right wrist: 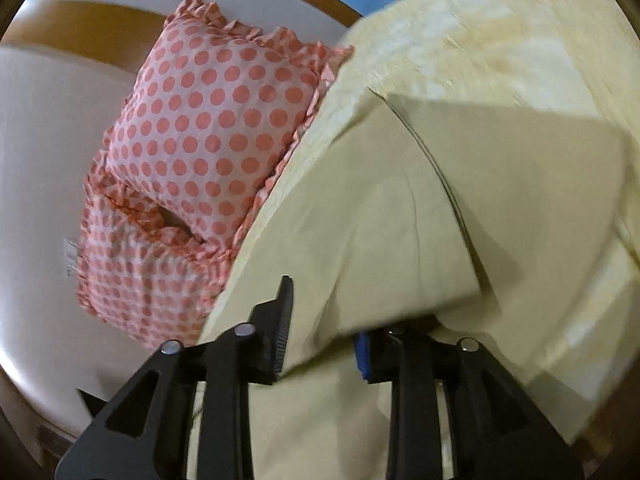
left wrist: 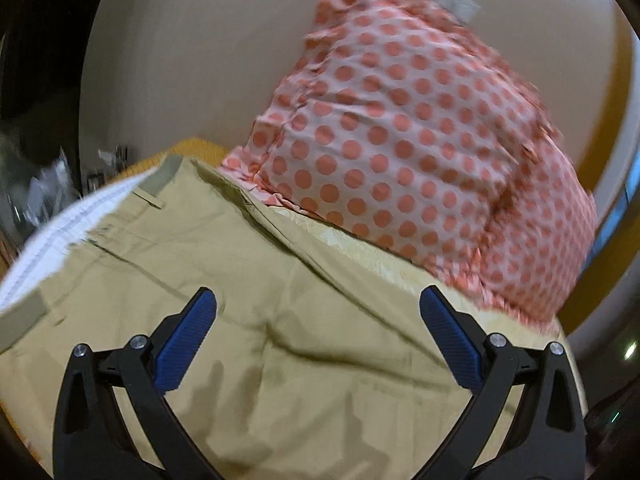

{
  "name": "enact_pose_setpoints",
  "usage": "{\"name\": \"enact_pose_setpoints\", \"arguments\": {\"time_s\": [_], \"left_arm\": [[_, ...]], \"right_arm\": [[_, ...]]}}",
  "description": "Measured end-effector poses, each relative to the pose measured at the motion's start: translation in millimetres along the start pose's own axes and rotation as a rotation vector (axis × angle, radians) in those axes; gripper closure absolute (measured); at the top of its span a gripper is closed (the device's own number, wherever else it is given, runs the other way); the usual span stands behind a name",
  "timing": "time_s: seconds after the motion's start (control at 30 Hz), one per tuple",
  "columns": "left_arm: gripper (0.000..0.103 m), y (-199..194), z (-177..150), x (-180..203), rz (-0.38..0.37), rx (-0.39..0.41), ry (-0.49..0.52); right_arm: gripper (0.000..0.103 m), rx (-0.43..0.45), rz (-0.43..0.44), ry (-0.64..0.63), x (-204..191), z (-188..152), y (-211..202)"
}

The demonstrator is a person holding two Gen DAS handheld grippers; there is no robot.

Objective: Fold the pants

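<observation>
Khaki pants on a pale yellow bedspread, one gripper above them and one gripping a leg.

The left gripper (left wrist: 318, 312) hangs spread wide, with the pants (left wrist: 256, 292) directly below and ahead of its blue pads (left wrist: 188, 340); the waistband lies ahead to its left. The right gripper (right wrist: 324, 328) has pant fabric (right wrist: 400, 216) running between its fingers, though whether they pinch it is unclear. Polka-dot pillows (right wrist: 212, 128) sit ahead-left on the bedspread (right wrist: 500, 40).

Black angular left gripper (left wrist: 318, 304) and right gripper (right wrist: 324, 320), blue ribbed pads (left wrist: 188, 344), silver screws.
</observation>
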State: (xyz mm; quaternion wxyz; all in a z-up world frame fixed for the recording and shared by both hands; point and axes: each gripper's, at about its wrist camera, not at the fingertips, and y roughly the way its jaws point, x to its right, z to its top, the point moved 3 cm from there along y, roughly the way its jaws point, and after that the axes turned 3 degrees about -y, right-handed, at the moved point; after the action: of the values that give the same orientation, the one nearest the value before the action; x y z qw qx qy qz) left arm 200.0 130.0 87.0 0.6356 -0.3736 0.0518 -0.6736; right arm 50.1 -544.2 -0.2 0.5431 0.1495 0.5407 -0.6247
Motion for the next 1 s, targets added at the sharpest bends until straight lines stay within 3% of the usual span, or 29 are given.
{"name": "enact_pose_setpoints", "arguments": {"time_s": [0.1, 0.23, 0.4, 0.43, 0.47, 0.5, 0.53, 0.6, 0.67, 0.77, 0.83, 1.0], "left_arm": [[0.003, 32.5, 16.4, -5.5, 0.041, -0.039, -0.036], [0.005, 83.4, 30.7, -5.3, 0.092, -0.134, -0.055], [0.029, 147.6, 41.4, -12.8, 0.219, -0.235, -0.057], [0.044, 156.3, 41.9, -15.3, 0.233, -0.248, -0.061], [0.074, 163.8, 41.4, -18.5, 0.237, -0.265, -0.068], [0.089, 170.7, 39.6, -23.1, 0.226, -0.290, -0.085], [0.095, 170.8, 37.4, -27.3, 0.202, -0.301, -0.110], [0.098, 149.7, 34.7, -27.8, 0.181, -0.256, -0.116], [0.098, 114.9, 32.2, -22.4, 0.165, -0.204, -0.054], [0.098, 21.1, 14.5, -22.1, 0.089, -0.118, -0.038], [0.098, -32.0, -7.6, -30.1, 0.064, -0.092, -0.039], [0.097, -102.4, -89.2, -56.9, 0.098, -0.092, -0.053]], "right_arm": [[0.102, 0.063, 0.059, 0.033, 4.8, 6.4, -13.9], [0.102, 0.078, 0.057, -0.001, 0.6, 8.9, -17.4], [0.102, 0.073, 0.053, 0.008, 0.2, 9.0, -16.3], [0.102, 0.072, 0.053, 0.007, -0.7, 10.2, -15.9], [0.102, 0.074, 0.059, 0.004, -2.8, 12.3, -15.9], [0.102, 0.077, 0.064, -0.002, -4.8, 13.1, -15.9], [0.102, 0.082, 0.071, -0.015, -8.6, 15.9, -17.1], [0.102, 0.100, 0.088, -0.042, -18.8, 22.5, -24.0], [0.102, 0.127, 0.104, -0.064, -25.2, 28.3, -36.1], [0.102, 0.172, 0.084, -0.093, -22.1, 32.6, -63.4], [0.102, 0.177, 0.056, -0.091, -11.4, 29.5, -74.7], [0.102, 0.158, -0.014, -0.031, 27.7, 14.0, -84.6]]}}
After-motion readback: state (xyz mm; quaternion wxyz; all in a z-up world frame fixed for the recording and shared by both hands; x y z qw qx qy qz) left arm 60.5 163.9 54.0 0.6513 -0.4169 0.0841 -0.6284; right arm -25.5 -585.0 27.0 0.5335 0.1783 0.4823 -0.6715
